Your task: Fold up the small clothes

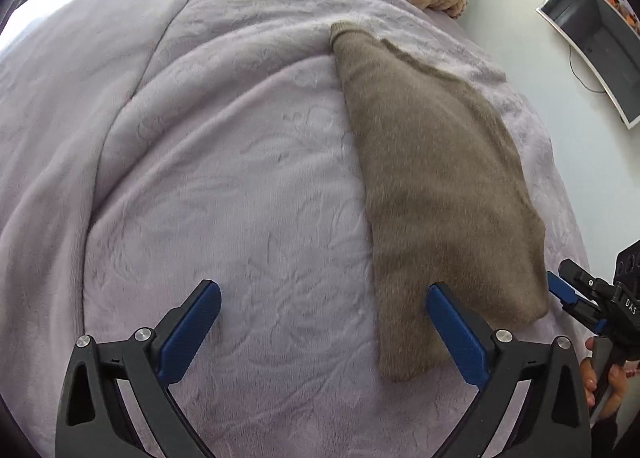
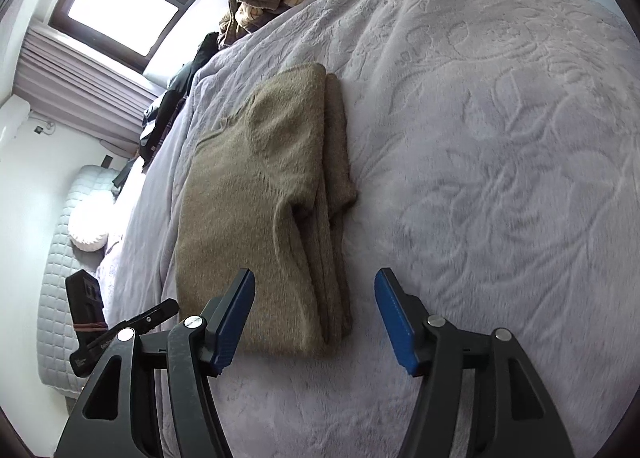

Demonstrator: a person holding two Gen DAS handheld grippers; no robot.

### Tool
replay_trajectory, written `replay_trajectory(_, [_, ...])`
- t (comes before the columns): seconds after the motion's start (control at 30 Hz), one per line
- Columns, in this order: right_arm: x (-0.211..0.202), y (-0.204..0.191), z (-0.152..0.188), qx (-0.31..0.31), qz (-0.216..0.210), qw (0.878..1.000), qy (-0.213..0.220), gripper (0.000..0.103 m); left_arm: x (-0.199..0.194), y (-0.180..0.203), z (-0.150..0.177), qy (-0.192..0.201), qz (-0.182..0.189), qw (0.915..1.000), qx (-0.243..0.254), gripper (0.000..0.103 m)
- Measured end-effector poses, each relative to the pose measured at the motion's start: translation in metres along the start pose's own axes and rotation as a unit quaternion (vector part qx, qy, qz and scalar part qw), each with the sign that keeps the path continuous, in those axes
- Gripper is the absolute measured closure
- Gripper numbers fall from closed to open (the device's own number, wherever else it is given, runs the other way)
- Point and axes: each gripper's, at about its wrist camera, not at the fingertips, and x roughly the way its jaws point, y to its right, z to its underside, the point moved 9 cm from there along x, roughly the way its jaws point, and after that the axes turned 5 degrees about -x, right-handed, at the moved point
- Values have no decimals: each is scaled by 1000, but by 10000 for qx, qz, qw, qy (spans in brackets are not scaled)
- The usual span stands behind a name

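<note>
- Daylight comes from a window (image 2: pixel 124 6) at the far left of the right wrist view; its panes are blown out to plain white.
- Glare also washes out a pillow (image 2: pixel 90 226) at the left and the far-left corner of the bed cover (image 1: pixel 240 138) in the left wrist view.
- The cover is evenly, softly lit, with faint shadows along its folds and embossed pattern.
- Both views are strongly fisheye: straight edges bow, and black vignette fills the corners.
- The brown folded garment (image 1: pixel 440 178) looks slightly smeared and grainy in the left wrist view.
</note>
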Motion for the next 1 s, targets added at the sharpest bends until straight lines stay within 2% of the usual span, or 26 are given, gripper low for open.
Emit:
replay_trajectory(0.23, [19, 6, -33, 64, -99, 9999, -22, 37, 4, 12, -32, 170, 250, 9995, -82, 0])
replay_trajectory(0.47, [41, 21, -53, 284, -206, 9992, -173, 37, 23, 19, -58, 83, 361, 9991, -203, 0])
replay_trajectory(0.73, [64, 20, -72, 55, -563, 9966, -606, 33, 63, 50, -74, -443, 1342, 9895, -300, 0])
replay_trajectory(0.87, [82, 13, -77, -92, -889, 9913, -967, 33, 72, 69, -79, -660, 1903, 9791, -287, 0])
replay_trajectory(0.93, [93, 4, -77, -179, -1128, 9867, -1154, 33, 76, 77, -81, -736, 2002, 9766, -265, 0])
replay_trajectory(1.0, [98, -7, -76, -229, -1456, 9814, -1227, 31, 80, 81, -83, -726, 1910, 9786, -239, 0])
